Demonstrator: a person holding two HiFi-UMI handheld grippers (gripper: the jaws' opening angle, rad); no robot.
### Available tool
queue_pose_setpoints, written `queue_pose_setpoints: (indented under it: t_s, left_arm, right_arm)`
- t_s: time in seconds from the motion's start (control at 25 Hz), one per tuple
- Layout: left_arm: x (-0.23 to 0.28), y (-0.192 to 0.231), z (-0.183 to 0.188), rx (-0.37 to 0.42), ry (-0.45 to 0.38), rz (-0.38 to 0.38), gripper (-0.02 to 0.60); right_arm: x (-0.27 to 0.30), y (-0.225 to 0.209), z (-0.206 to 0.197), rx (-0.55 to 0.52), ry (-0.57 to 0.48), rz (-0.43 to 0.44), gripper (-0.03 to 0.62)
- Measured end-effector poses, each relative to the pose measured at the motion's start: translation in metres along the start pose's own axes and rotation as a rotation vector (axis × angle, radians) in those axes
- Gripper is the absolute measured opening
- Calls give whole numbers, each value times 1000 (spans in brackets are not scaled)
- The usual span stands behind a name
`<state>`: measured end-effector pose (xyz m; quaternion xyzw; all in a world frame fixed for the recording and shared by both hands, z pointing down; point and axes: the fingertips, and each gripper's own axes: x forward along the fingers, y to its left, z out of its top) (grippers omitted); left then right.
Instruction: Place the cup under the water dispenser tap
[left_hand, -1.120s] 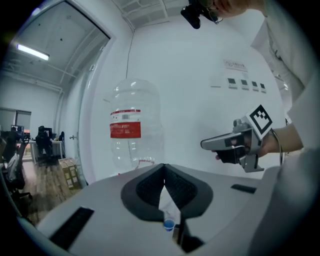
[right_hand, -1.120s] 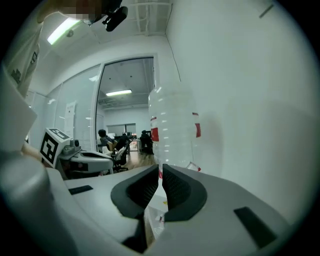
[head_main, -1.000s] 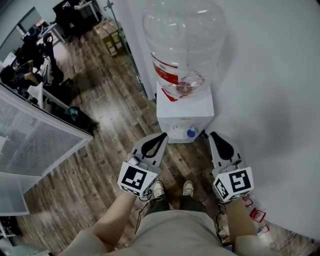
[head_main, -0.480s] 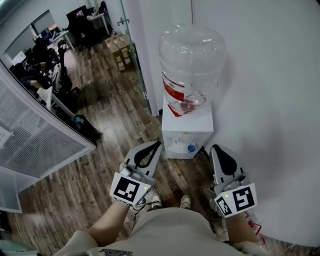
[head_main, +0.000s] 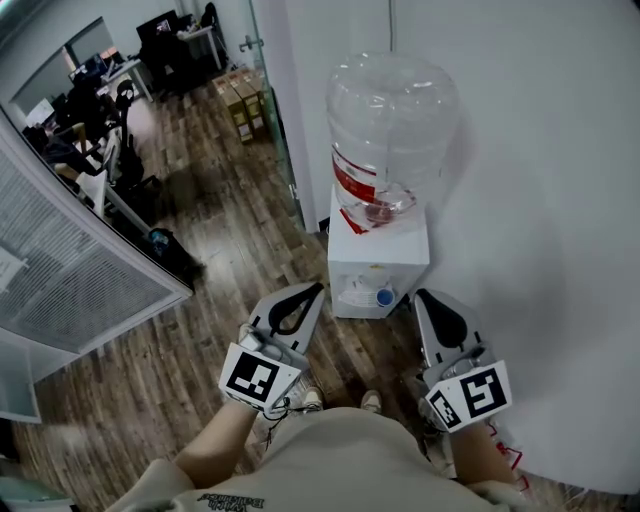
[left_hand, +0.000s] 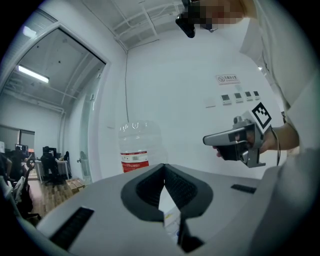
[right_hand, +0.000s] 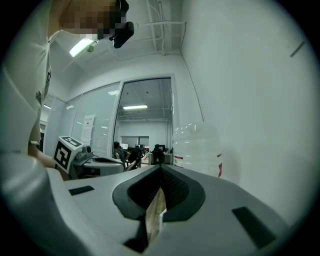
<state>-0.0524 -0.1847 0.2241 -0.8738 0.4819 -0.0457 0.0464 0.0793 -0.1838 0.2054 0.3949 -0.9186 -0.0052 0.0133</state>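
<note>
Close to the body, both tools point level at the machine. The left gripper (head_main: 312, 292) has its jaws pressed together with nothing between them, and the right gripper (head_main: 428, 298) is the same, closed tight and empty. Just ahead on the wooden floor (head_main: 220, 250) stands the white water dispenser (head_main: 378, 268). Its blue tap (head_main: 384, 297) faces the person, between the two gripper tips. A clear bottle (head_main: 392, 130) sits on top, beside the white wall (head_main: 540, 200). Cardboard boxes (head_main: 240, 105) lie well beyond.

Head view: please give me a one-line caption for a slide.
Person holds left gripper and right gripper, both shut, facing the water dispenser; no cup visible.
</note>
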Motion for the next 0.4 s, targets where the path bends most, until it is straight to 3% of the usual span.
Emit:
queue_pose_setpoints:
  t_s: [0.4]
  left_arm:
    - [-15,7,-1,-7,2,23,6]
  right_arm:
    - [8,19,0,-23,18,48,6]
